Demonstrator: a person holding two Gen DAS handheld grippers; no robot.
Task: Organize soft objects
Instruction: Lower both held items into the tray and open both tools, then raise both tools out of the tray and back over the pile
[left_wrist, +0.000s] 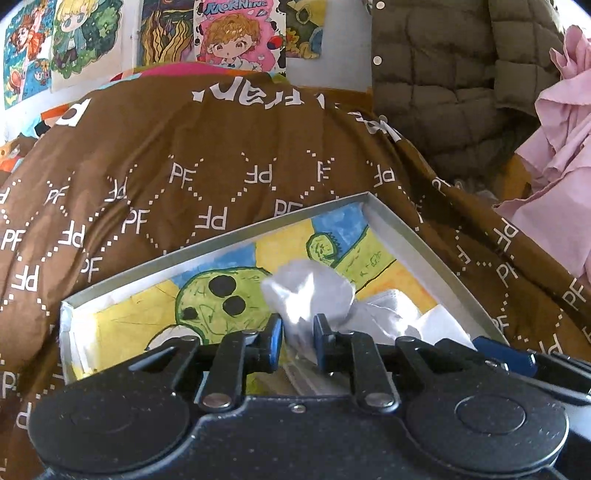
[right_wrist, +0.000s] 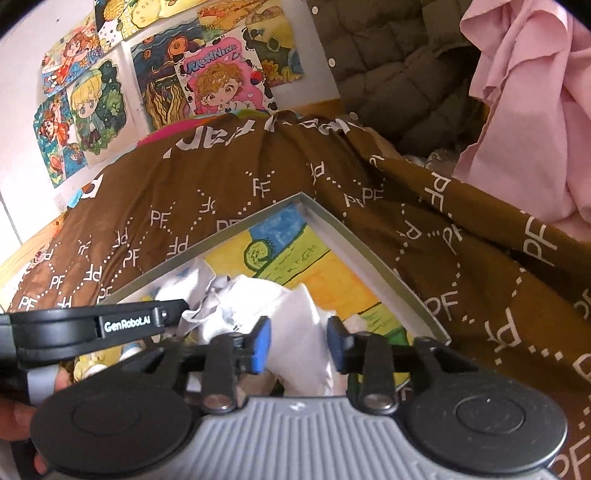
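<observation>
A crumpled white cloth (left_wrist: 310, 291) lies in a shallow grey box (left_wrist: 221, 240) whose floor is covered by a yellow, green and blue drawing (left_wrist: 207, 295). The box rests on a brown blanket (left_wrist: 184, 147) printed with white letters. My left gripper (left_wrist: 298, 341) hangs low over the box, its blue pads a little apart with a fold of the cloth between them. In the right wrist view the white cloth (right_wrist: 291, 314) is bunched in the box (right_wrist: 369, 251). My right gripper (right_wrist: 298, 345) stands open around it, pads clear of the fabric. The left gripper's body (right_wrist: 110, 325) reaches in from the left.
An olive quilted jacket (left_wrist: 443, 74) hangs at the back right, with pink fabric (left_wrist: 561, 147) draped beside it. Cartoon posters (left_wrist: 236, 33) cover the white wall behind the blanket. A person's hand (right_wrist: 18, 417) grips the left tool at the lower left.
</observation>
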